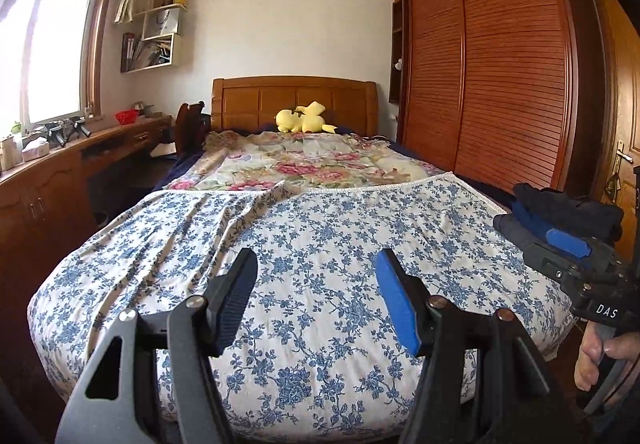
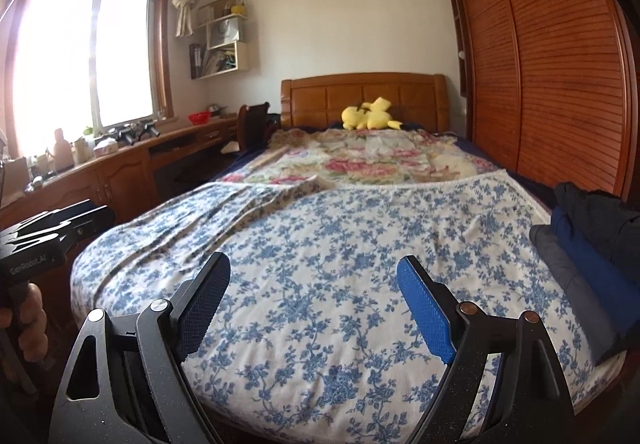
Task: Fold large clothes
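Bedroom surroundings were recorded from both wrist views: a bed (image 1: 120,244) with a wooden headboard (image 1: 294,100) was seen between a long wooden desk (image 1: 120,140) under the window (image 1: 52,40) and a slatted wardrobe (image 1: 500,64). Across the foot half of the bed a blue-flowered sheet (image 1: 340,236) was spread, rumpled into folds toward its left edge, and beyond it a pink-flowered quilt (image 1: 304,160) was laid up to the headboard, where a yellow plush toy (image 1: 302,118) was rested. A stack of dark folded clothes (image 2: 592,260), grey, blue and black, was placed at the right edge of the bed near its foot corner.

The left gripper (image 1: 316,296) was held above the foot edge of the bed, its fingers (image 1: 236,292) kept apart with nothing between them. The right gripper (image 2: 314,304) was held likewise, beside it and nearer the stack, its fingers (image 2: 424,308) spread wider and nothing gripped. Neither was seen touching the sheet or the clothes. In each view the other gripper's body and the person's hand (image 1: 596,352) on its handle were caught at the frame's edge.
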Available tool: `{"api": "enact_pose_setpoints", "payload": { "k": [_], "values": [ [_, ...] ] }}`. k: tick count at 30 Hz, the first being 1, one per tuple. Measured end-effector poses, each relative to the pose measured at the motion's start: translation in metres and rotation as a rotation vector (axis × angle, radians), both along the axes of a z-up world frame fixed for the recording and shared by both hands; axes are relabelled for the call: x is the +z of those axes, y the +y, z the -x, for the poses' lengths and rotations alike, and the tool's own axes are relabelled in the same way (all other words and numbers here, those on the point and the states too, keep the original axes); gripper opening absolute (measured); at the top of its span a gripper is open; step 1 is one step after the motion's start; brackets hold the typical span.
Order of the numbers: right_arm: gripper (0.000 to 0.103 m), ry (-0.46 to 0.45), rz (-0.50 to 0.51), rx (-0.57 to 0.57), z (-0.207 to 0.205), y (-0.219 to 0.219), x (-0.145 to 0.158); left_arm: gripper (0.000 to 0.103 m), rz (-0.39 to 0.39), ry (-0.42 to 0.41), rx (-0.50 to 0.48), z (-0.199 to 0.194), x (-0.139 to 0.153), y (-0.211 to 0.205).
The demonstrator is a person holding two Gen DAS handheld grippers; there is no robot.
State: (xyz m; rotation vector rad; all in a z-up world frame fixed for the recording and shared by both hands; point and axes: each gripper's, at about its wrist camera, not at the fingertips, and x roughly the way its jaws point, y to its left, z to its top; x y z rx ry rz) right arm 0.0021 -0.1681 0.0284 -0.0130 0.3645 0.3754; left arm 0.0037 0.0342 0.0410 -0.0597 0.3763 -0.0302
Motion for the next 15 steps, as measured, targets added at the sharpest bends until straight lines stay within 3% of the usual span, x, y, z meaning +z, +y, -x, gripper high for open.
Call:
{"api": "enact_pose_setpoints", "payload": {
  "k": [15],
  "values": [
    [0.087,-0.003,-0.011,-0.013,-0.0016,-0.0056,0.0003,0.061,-0.006,-0.003,0.000,0.0020,-0.0021,-0.0034]
  ]
}}
